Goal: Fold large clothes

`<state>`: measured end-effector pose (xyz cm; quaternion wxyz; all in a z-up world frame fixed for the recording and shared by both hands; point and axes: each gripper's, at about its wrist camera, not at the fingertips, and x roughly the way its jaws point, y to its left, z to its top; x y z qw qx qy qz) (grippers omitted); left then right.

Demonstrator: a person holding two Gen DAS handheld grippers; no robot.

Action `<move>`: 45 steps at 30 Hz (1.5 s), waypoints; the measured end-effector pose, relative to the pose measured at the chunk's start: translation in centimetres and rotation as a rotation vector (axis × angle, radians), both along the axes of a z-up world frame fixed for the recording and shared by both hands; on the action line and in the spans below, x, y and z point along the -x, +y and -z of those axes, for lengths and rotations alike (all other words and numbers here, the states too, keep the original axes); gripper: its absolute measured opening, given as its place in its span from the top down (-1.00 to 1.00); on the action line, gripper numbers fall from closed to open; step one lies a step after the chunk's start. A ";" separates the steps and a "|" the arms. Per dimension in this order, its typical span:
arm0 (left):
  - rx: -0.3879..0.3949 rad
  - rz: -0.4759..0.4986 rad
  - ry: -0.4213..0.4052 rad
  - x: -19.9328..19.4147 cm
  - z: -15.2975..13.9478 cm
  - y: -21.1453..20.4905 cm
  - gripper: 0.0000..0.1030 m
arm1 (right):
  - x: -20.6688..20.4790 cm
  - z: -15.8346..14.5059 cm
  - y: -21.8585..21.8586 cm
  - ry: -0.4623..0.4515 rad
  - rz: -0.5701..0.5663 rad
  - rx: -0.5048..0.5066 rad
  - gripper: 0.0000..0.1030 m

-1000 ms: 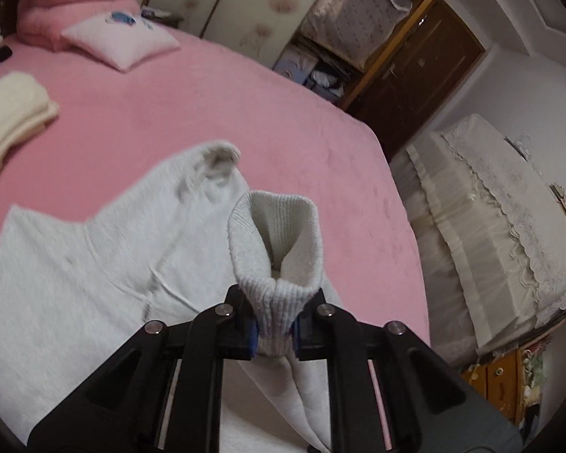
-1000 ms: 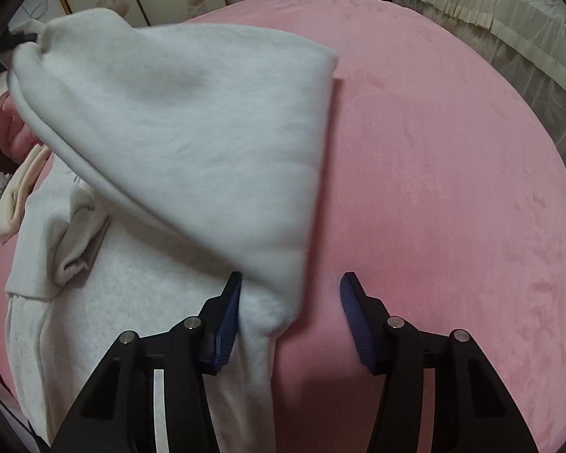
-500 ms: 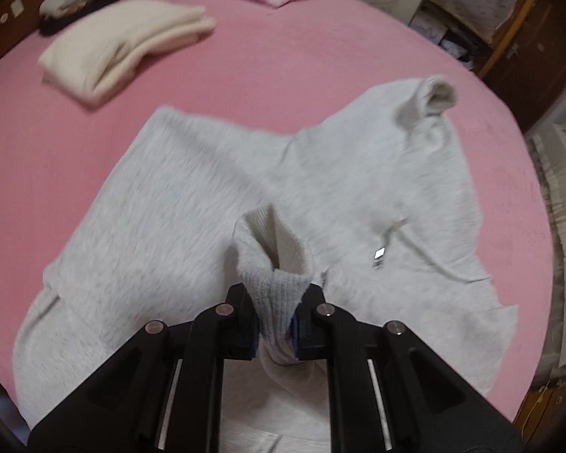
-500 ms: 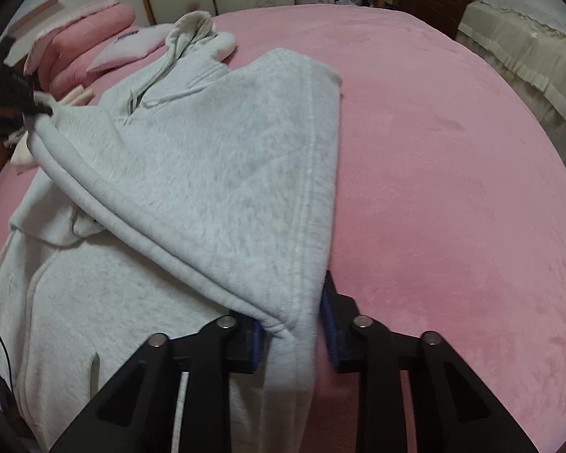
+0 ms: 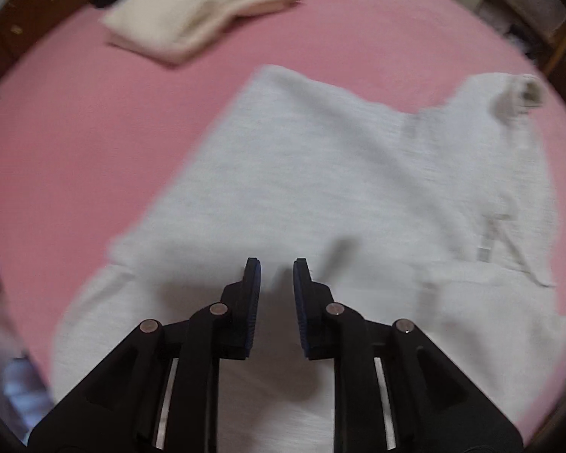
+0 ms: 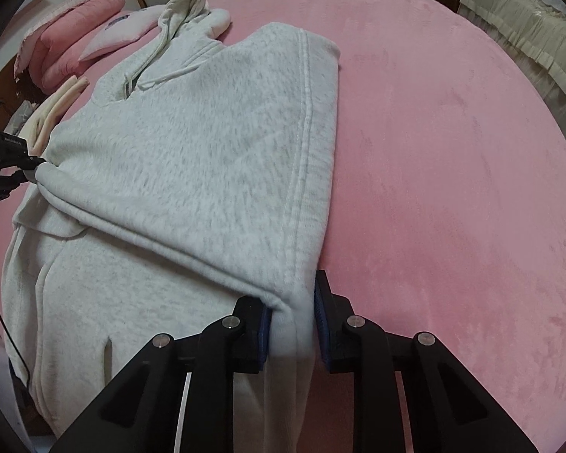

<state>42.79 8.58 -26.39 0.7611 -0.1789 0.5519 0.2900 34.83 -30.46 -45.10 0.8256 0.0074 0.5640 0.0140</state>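
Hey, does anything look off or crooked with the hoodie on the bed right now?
Slightly: the folded-over sleeve lies diagonally across the hoodie, and the hood is bunched toward the pillows. No damage shows.

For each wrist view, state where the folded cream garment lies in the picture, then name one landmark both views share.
Left wrist view: folded cream garment lies upper left on the pink bedspread.
Right wrist view: folded cream garment peeks out at the left edge, beyond the grey hoodie.
Shared landmark: the grey hoodie.
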 end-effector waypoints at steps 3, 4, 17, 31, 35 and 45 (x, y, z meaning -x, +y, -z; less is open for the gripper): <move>0.046 -0.055 -0.004 1.3 -0.8 2.0 0.68 | 0.3 -1.2 0.3 0.033 0.026 -0.023 0.62; 0.081 -0.048 -0.023 1.8 -1.5 2.1 0.68 | 1.1 -1.9 -0.1 0.038 0.035 -0.037 0.62; 0.242 0.627 -0.137 0.3 -3.8 -17.5 0.68 | -2.8 -6.7 6.9 -0.098 -0.030 -0.277 0.82; 0.215 0.665 -0.066 1.6 2.9 -22.9 0.98 | -5.7 2.2 7.4 0.067 0.116 -0.412 0.98; -0.043 0.546 -0.067 0.9 2.5 -19.4 0.98 | -6.3 1.1 4.3 0.009 0.208 -0.274 0.98; -0.011 0.487 -0.027 1.1 3.6 -15.3 0.98 | -3.2 -0.8 -3.1 0.032 0.314 -0.158 0.99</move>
